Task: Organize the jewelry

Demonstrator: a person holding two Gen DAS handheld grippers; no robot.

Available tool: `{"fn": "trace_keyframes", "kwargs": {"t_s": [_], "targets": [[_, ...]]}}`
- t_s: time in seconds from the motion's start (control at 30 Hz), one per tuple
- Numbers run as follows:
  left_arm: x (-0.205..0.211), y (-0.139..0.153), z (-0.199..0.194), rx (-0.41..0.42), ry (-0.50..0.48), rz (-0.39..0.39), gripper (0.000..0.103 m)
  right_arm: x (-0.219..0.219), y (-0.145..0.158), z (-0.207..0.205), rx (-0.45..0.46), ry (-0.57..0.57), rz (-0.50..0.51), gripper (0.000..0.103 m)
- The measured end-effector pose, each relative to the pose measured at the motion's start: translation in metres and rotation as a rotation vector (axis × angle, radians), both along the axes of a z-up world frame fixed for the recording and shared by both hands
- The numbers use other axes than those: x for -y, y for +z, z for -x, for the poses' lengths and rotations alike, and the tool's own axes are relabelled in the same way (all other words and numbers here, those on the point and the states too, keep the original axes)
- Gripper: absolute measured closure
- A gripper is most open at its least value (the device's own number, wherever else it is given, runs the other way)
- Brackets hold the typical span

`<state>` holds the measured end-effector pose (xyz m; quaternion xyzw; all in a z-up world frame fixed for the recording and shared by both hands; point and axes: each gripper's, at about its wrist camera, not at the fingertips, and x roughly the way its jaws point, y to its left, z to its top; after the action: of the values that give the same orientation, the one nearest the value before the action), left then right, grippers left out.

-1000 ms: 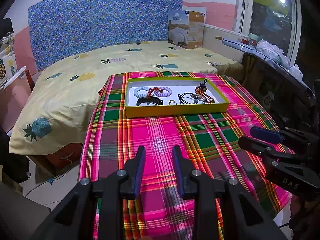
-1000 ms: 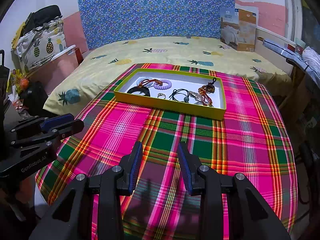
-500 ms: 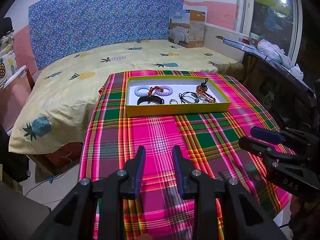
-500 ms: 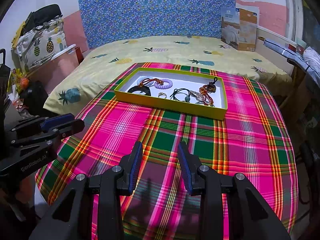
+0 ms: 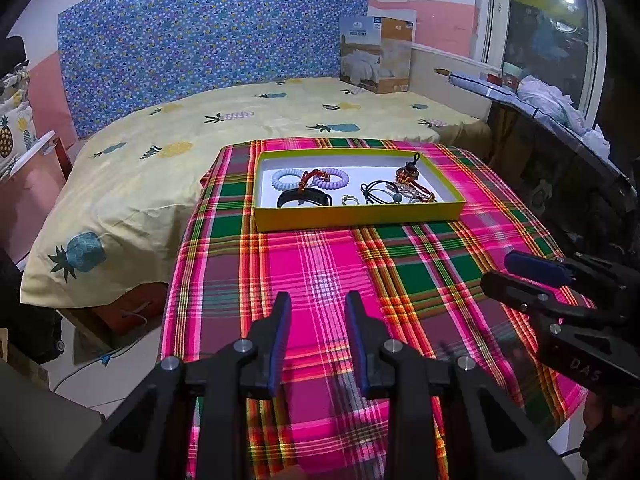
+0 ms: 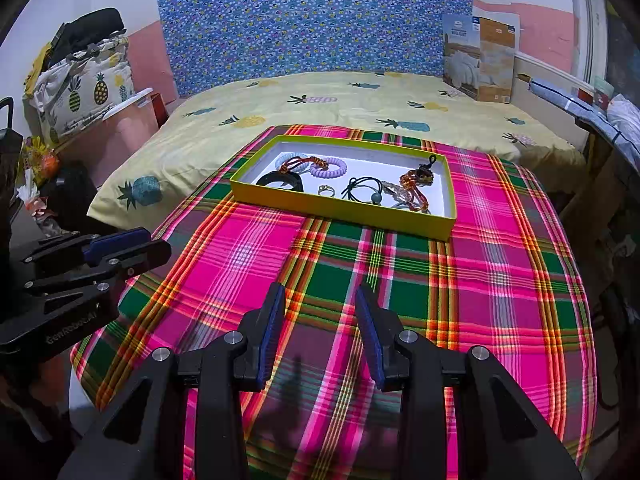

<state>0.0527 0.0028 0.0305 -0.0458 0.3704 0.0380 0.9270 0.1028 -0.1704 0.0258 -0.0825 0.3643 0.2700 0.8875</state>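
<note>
Where things lie: though both grippers hang over the near edge of the plaid cloth [image 5: 320,264], the jewelry sits well ahead of them in the yellow tray [image 5: 360,216] at the far end of the table.
Left gripper [image 5: 318,300]: jaws parted, nothing between them.
Right gripper [image 6: 319,294]: jaws parted a little wider by the look of it, also empty.
Tray contents: two coil bands [image 5: 286,178], a black bracelet [image 5: 304,199], a ring [image 5: 349,199], dark hair ties [image 5: 378,192] and a beaded red-orange piece [image 5: 410,174], all loose on the white floor.
Direction: from the left gripper the tray lies straight ahead and slightly right; from the right gripper, ahead and slightly left.
Long axis: the tray runs side to side across both views, its long wall facing the grippers.
Nearer hand: judged from the views, the left sits closer to the coil bands and bracelet, the right closer to the beaded piece and hair ties; neither is close.
Change from a second ago: none worth noting; grippers, tray and pieces stand as they did.
</note>
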Motion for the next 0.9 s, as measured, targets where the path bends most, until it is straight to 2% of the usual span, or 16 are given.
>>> {"fn": "trace_keyframes", "kwargs": {"t_s": [0.9], "targets": [[0.0009, -0.0016, 0.0011, -0.012, 0.011, -0.024, 0.074, -0.0026, -0.0026, 0.0020, -0.004, 0.003, 0.002, 0.066]]}}
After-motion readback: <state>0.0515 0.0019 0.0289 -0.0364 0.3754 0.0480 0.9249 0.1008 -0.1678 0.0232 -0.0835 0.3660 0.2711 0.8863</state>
